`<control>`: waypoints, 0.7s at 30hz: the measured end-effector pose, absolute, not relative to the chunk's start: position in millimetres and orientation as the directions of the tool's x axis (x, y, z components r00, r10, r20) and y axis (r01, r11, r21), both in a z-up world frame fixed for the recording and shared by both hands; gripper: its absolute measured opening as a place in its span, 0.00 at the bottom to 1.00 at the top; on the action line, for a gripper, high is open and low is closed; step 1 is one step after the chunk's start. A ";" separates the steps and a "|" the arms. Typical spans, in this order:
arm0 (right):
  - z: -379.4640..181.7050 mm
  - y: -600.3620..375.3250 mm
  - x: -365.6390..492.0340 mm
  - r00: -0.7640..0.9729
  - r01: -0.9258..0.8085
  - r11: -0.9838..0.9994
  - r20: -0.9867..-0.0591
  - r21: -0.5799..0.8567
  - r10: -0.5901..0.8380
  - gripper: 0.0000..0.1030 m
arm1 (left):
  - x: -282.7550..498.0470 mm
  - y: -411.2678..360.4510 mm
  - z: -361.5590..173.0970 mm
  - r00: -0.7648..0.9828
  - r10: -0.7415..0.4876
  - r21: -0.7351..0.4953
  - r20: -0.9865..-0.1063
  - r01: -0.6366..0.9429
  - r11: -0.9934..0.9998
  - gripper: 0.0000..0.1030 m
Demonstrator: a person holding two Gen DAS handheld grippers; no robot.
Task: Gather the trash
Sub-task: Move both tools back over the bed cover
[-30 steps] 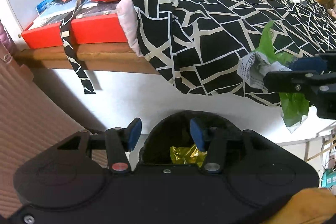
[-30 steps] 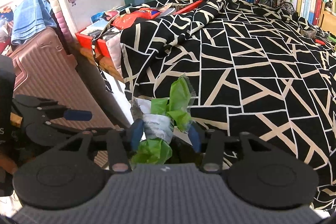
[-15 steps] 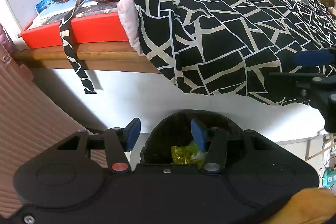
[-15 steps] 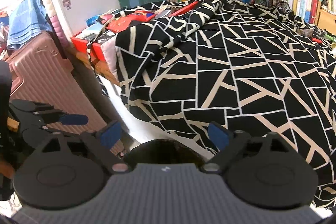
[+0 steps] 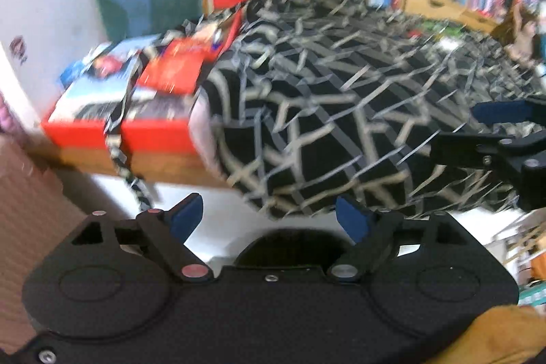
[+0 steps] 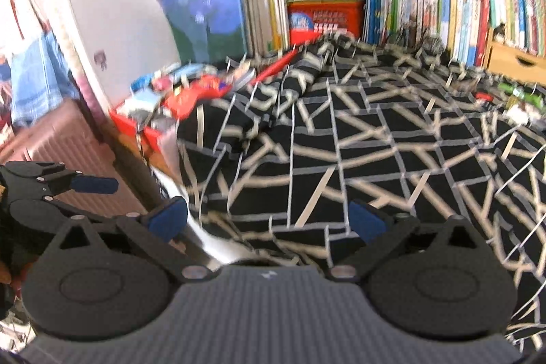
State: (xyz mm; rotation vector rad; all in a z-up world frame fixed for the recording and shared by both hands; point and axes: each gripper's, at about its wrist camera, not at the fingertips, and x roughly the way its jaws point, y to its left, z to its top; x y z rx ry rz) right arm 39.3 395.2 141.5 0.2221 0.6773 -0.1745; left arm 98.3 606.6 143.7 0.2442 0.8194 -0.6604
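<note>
Item: trash (image 6: 520, 104), small green and white scraps on the far side of the bed (image 6: 392, 159), well apart from both tools. Likely light, soft, crinkly; pinch a bunched fold, not a flat edge.
Left tool (image 5: 269, 220): opening, nothing between.
Right tool (image 6: 268, 222): opening, nothing between.

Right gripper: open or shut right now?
Open, jaws opening: the right gripper shows blue pads wide apart, only the bedspread beyond.
</note>
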 end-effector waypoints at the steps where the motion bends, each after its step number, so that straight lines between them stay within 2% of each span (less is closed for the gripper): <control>1: 149.4 393.0 38.3 0.773 0.231 0.962 -0.628 0.146 -0.090 1.00 | 99.0 605.1 154.5 0.489 -0.468 -0.060 -0.736 0.642 0.765 0.84; 3: 166.0 386.5 35.9 0.784 0.229 0.962 -0.614 0.151 -0.090 1.00 | 99.2 600.1 176.6 0.485 -0.491 -0.067 -0.724 0.658 0.750 0.85; 6: 190.9 375.9 30.4 0.804 0.227 0.958 -0.589 0.174 -0.084 1.00 | 96.8 589.3 208.7 0.489 -0.526 -0.057 -0.696 0.693 0.719 0.93; 15: 263.1 343.5 10.9 0.858 0.225 0.952 -0.505 0.209 -0.092 1.00 | 81.5 546.1 291.4 0.468 -0.632 -0.004 -0.618 0.802 0.598 0.94; 18: 285.5 327.6 8.8 0.848 0.265 0.933 -0.520 0.243 -0.105 1.00 | 79.1 530.7 314.0 0.491 -0.642 0.042 -0.588 0.812 0.582 0.94; 21: 304.0 310.9 2.2 0.862 0.274 0.927 -0.493 0.255 -0.119 1.00 | 79.3 516.1 334.2 0.500 -0.655 0.069 -0.567 0.821 0.567 0.94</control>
